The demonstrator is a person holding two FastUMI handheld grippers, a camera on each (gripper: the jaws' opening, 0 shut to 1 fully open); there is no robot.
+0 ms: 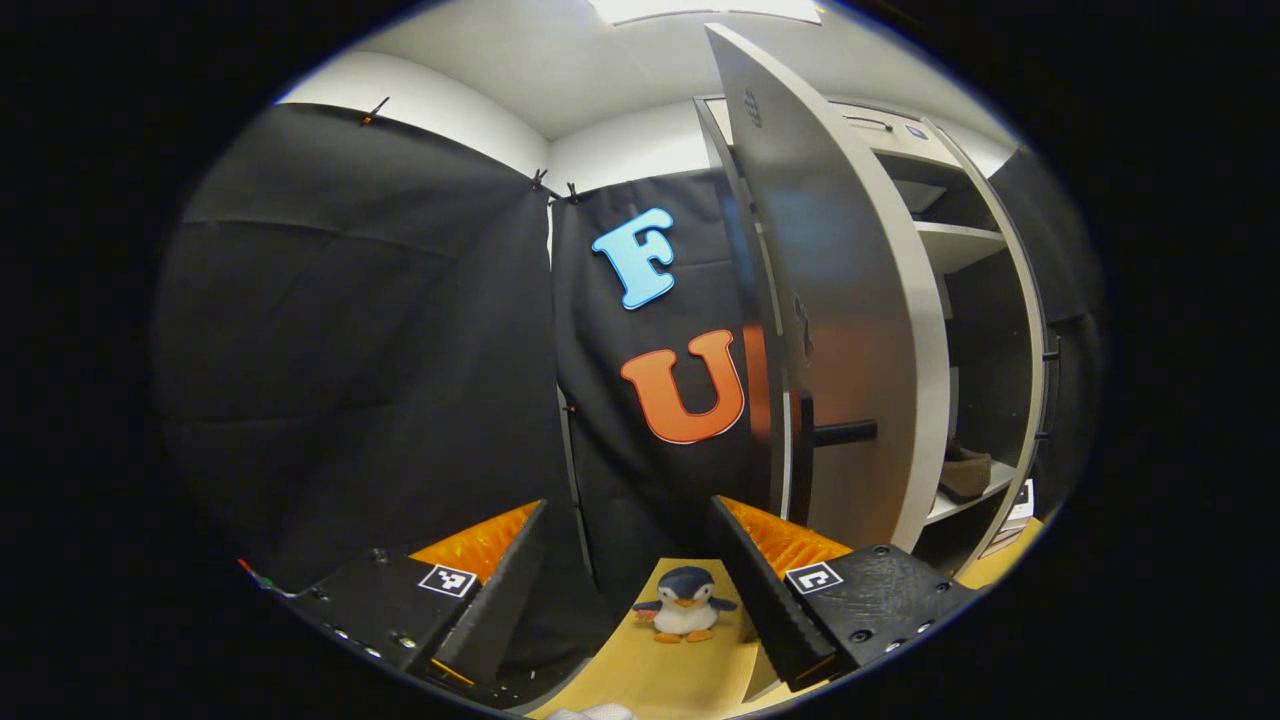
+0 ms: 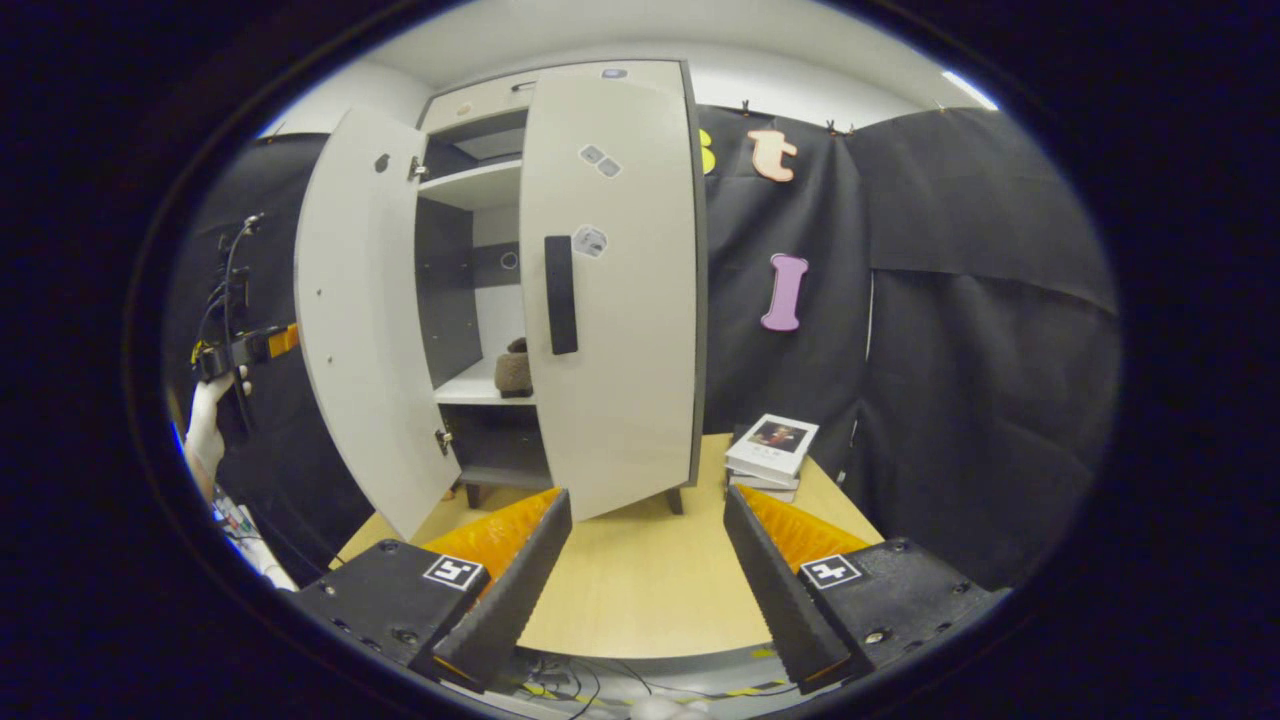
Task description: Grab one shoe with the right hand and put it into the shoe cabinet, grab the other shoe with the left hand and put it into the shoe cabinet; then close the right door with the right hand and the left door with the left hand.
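One door left: right door (image 2: pixel 610 290) shut, left door (image 1: pixel 830 300) ajar, shoe (image 2: pixel 515 370) shelved inside. Light, rigid panel (free-swinging, probably); best pushed near handle (image 1: pixel 845 432). Left gripper (image 1: pixel 630 590) and right gripper (image 2: pixel 645 575) gaping, empty.

- No word or number I can read anywhere.
- Square coded markers sit on my left gripper (image 1: pixel 640 600) and right gripper (image 2: pixel 645 590).
- Stickers on the cabinet's right door (image 2: pixel 610 280) are too small to read.
- The cover of the books (image 2: pixel 772 448) is illegible.
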